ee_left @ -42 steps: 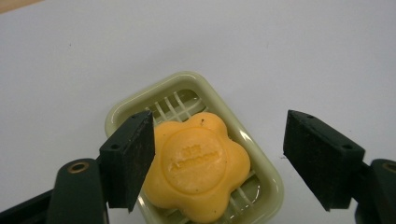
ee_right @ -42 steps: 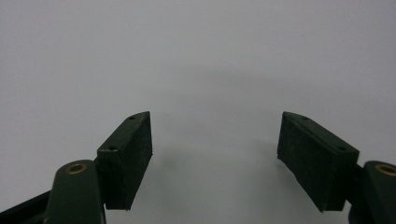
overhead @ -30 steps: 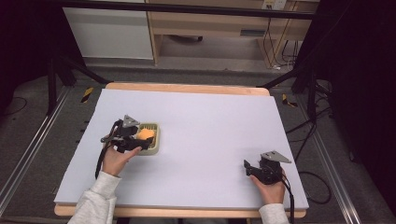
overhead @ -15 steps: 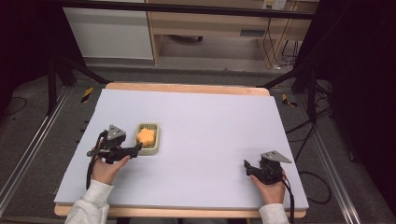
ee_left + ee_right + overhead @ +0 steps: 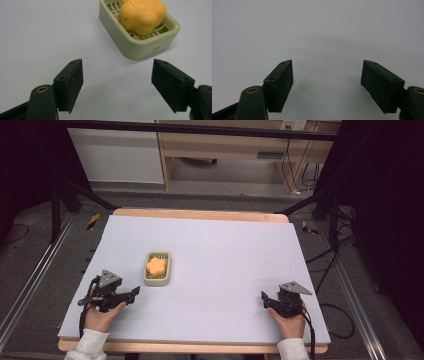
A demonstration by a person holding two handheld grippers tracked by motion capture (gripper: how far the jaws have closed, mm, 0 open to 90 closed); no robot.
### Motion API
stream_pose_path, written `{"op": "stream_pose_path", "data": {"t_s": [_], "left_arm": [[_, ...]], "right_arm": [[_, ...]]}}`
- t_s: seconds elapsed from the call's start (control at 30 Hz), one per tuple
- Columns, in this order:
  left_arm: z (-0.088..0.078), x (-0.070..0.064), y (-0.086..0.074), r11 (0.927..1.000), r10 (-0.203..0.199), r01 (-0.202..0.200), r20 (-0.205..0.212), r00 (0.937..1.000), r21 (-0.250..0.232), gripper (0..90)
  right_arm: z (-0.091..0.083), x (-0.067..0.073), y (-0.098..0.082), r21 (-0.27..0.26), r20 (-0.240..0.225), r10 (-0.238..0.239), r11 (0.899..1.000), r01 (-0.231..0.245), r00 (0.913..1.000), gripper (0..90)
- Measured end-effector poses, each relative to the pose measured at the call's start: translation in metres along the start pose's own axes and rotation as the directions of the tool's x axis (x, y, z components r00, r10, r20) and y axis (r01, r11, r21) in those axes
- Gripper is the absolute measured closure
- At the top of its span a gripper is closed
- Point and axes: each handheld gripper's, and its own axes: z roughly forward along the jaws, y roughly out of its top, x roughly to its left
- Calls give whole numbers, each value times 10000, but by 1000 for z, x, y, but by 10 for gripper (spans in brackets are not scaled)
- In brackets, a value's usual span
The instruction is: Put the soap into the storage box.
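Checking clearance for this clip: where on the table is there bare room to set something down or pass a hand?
Bare mat lies between the soap dish and the right gripper, and beyond the dish to the far edge. The tightest spot is between the left gripper and the dish, where the orange soap sits.

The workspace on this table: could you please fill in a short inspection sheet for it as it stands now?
Surface: pale mat on a wooden table, clean.
Job's things: orange soap lying in a green soap dish.
Clutter: nothing seen.
Grippers: left gripper open, short of the dish; right gripper open, resting at the near right.
Cables: one trails from each gripper; more on the floor at right.
Surroundings: wooden furniture behind, dark frame rails.
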Motion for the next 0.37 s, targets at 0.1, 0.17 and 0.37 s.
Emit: {"op": "stream_pose_path", "data": {"t_s": [0.1, 0.17, 0.37], "left_arm": [[-2, 5, -3, 9995, -264, 261, -147, 9995, -157, 245], [-4, 10, -5, 9981, -537, 528, -302, 9981, -303, 244], [-1, 19, -8, 9973, -685, 669, -532, 9962, -311, 242]], "right_arm": [[0, 0, 0, 6, 9, 28, 10000, -28, 10000, 257], [-1, 0, 0, -9, 0, 67, 10000, -67, 10000, 256], [0, -1, 0, 27, 2, 103, 9999, -103, 9999, 255]]}}
